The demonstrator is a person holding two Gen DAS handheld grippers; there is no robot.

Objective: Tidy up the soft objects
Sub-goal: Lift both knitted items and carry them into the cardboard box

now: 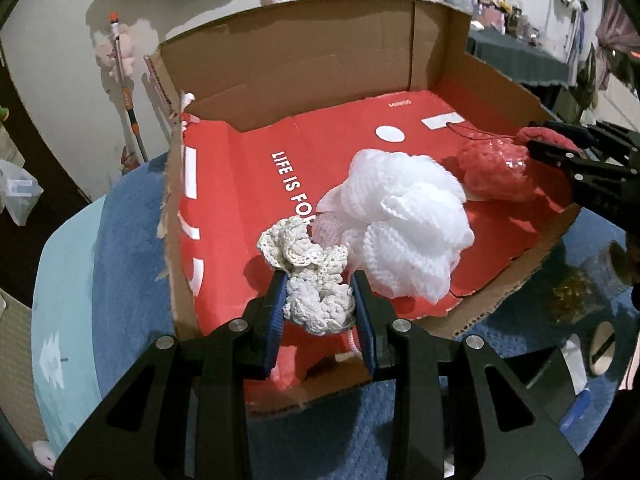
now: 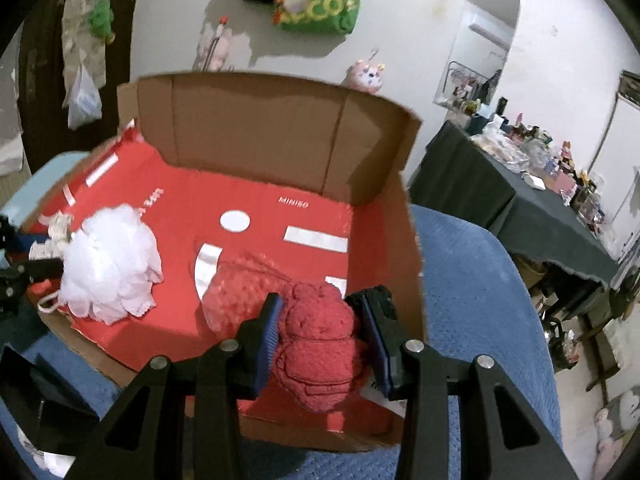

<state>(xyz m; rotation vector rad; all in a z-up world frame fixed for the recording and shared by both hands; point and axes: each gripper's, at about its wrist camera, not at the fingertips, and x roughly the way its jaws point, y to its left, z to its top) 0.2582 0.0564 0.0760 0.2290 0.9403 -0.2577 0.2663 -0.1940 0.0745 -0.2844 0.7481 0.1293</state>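
Because the white yarn (image 1: 316, 300) squashed in the left gripper (image 1: 320, 304) is soft, and the red yarn (image 2: 316, 344) squeezed by the right gripper (image 2: 320, 340), both look light.

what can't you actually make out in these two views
- Left wrist view: the rest of the white lettering on the red box floor is hidden behind the white mesh pouf.
- Left wrist view: the right gripper is cut off by the frame edge; its grip on the red knitted piece is clear only in the right wrist view.
- Right wrist view: the cream crochet piece is mostly hidden behind the pouf and blurred.
- Right wrist view: items on the dark-clothed table are too small to identify.
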